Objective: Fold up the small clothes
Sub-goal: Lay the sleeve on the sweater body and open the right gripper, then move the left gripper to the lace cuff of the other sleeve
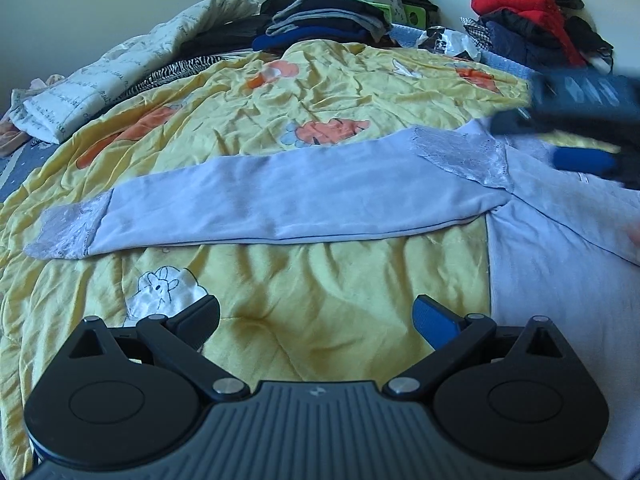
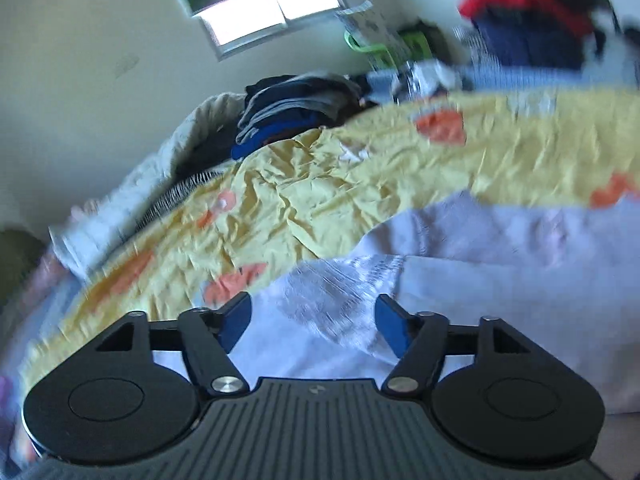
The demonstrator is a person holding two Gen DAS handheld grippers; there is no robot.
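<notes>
Pale lilac long-sleeved top with lace cuffs (image 1: 304, 196) lies flat on the yellow printed quilt (image 1: 320, 92), its outstretched sleeve running crosswise ahead of the left gripper (image 1: 316, 320). Left jaws apart, empty, nearer the cuff end. Right gripper (image 2: 314, 326), jaws apart and gripping nothing, hangs over the lace shoulder panel (image 2: 340, 292).

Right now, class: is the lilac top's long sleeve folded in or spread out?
Spread out: the sleeve lies straight across the yellow quilt, away from the body.
</notes>
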